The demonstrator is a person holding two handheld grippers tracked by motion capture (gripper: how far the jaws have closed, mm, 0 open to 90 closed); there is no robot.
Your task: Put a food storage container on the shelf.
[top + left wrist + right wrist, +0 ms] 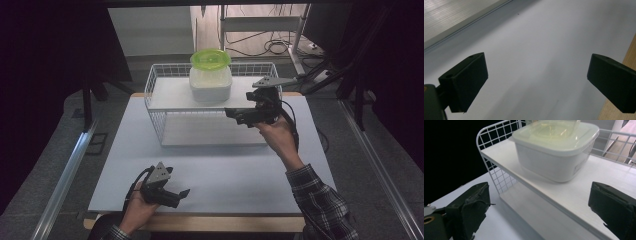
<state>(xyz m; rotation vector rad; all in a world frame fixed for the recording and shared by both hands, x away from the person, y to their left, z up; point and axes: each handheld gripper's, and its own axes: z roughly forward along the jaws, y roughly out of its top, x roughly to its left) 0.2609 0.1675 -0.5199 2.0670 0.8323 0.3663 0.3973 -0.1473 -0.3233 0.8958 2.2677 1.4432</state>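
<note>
Container [210, 84] with its lid sits on the wire rack's top shelf [172, 95], green bowl [210, 58] stacked on it, nothing grasped yet. Right gripper [239, 116] hovers just beside it, jaws spread wide; left gripper [181, 196] rests wide open, low over the table [235, 170]. Rack's wire rim [499, 130] flanks the approach.

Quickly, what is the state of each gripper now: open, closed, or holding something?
Left gripper: open, holding nothing, low over the table.
Right gripper: open, holding nothing, near the white container on the wire rack.
</note>
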